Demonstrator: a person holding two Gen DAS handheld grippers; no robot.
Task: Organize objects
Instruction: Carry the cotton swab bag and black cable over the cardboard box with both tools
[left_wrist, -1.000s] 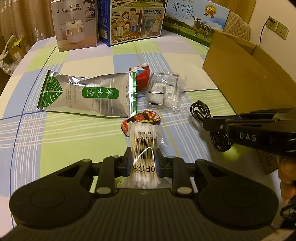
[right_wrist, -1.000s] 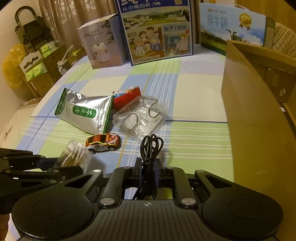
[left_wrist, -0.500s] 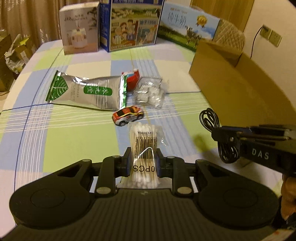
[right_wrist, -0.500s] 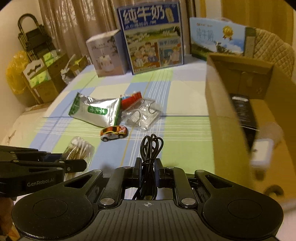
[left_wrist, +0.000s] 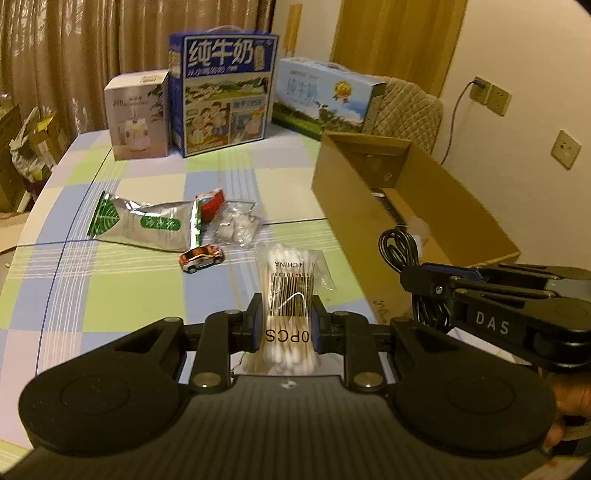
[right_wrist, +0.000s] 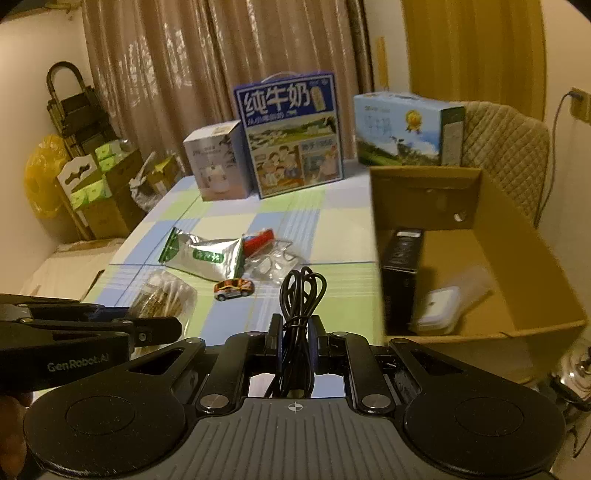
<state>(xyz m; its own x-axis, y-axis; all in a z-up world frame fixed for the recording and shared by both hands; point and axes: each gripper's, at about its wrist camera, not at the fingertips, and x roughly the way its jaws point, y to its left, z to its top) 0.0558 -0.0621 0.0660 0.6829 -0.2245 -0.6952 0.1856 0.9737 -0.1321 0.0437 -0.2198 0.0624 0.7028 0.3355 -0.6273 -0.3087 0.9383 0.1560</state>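
Note:
My left gripper (left_wrist: 287, 325) is shut on a clear bag of cotton swabs (left_wrist: 290, 280), held up above the checked tablecloth. My right gripper (right_wrist: 295, 341) is shut on a coiled black cable (right_wrist: 301, 295), also lifted; the same cable (left_wrist: 400, 251) shows at the right of the left wrist view. An open cardboard box (right_wrist: 517, 236) stands to the right, with a black box (right_wrist: 400, 262) and a white case (right_wrist: 437, 306) inside. On the cloth lie a silver-green pouch (left_wrist: 147, 223), a toy car (left_wrist: 201, 257), a red packet (left_wrist: 211, 199) and a clear plastic bag (left_wrist: 238, 225).
Two milk cartons (left_wrist: 223, 92) (left_wrist: 325, 96) and a humidifier box (left_wrist: 138, 114) stand at the table's far edge. A padded chair (right_wrist: 506, 147) sits behind the cardboard box. Stacked boxes and a yellow bag (right_wrist: 40, 177) stand off the table at the left.
Both grippers have risen and pulled back from the table with their loads. The objects on the cloth look smaller and farther, and the inside of the cardboard box has come into view.

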